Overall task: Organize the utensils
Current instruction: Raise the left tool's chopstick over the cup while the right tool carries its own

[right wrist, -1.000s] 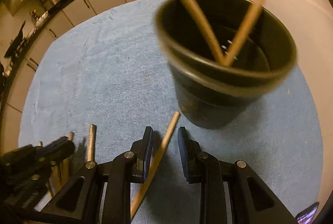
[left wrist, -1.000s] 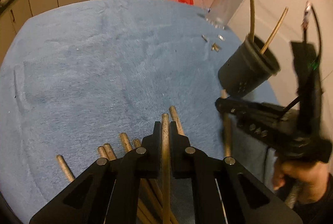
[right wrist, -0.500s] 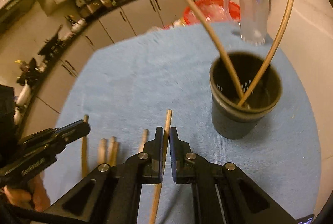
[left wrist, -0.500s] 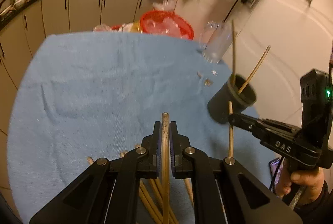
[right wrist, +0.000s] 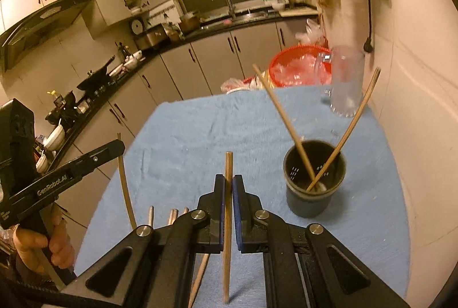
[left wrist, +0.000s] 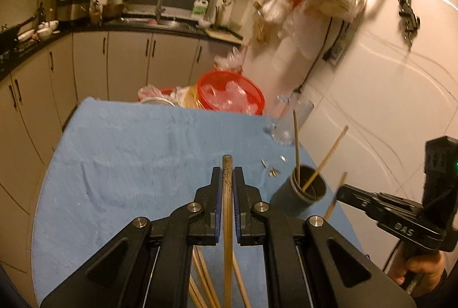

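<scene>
My left gripper is shut on a wooden chopstick and holds it above the blue towel. My right gripper is shut on another chopstick, lifted off the towel. A black perforated utensil cup stands upright to the right with two chopsticks leaning in it; it also shows in the left wrist view. Several loose chopsticks lie on the towel under my left gripper; their ends show in the right wrist view.
A clear glass mug stands at the towel's far right corner. A red basket with plastic sits behind the table. Small metal bits lie near the cup. White wall on the right, kitchen cabinets behind.
Both grippers rose from the towel, each lifting a chopstick. The right gripper closed on its chopstick and backed away from the cup. The loose pile stayed below.
</scene>
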{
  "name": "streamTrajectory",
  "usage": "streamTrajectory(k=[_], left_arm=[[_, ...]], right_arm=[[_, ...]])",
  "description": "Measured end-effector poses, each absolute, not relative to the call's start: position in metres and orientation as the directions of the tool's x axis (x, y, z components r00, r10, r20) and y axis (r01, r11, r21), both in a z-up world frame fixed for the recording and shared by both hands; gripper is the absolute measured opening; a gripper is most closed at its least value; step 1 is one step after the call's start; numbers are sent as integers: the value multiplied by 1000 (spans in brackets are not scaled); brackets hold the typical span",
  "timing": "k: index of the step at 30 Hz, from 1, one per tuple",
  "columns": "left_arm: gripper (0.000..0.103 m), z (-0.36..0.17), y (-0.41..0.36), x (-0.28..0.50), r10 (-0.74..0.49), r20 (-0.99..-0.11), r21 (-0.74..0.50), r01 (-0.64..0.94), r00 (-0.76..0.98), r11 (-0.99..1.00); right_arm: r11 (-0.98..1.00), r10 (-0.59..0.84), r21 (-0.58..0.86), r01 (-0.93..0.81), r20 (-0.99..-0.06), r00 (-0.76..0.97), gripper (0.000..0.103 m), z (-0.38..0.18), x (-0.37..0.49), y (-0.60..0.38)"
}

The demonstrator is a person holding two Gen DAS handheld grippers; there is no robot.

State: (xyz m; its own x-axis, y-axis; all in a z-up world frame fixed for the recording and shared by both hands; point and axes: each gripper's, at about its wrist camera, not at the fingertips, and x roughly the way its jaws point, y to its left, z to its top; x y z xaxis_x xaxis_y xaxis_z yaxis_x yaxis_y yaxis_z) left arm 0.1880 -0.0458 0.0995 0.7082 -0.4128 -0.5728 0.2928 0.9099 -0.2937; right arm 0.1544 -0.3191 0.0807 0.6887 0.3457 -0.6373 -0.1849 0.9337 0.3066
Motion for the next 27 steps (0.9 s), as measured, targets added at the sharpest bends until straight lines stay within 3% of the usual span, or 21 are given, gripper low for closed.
streamTrajectory(k=[14,27], left_arm=[[7,122,-57,173,-289,-357,-210,225,888,951],[7,139,-102,160,-356,-250,-210,308,901,928]], right_arm=[[948,310,245,-201,-576,756,5,134,142,-332],[958,280,209,-195,-554,784,5,183,123,-364]])
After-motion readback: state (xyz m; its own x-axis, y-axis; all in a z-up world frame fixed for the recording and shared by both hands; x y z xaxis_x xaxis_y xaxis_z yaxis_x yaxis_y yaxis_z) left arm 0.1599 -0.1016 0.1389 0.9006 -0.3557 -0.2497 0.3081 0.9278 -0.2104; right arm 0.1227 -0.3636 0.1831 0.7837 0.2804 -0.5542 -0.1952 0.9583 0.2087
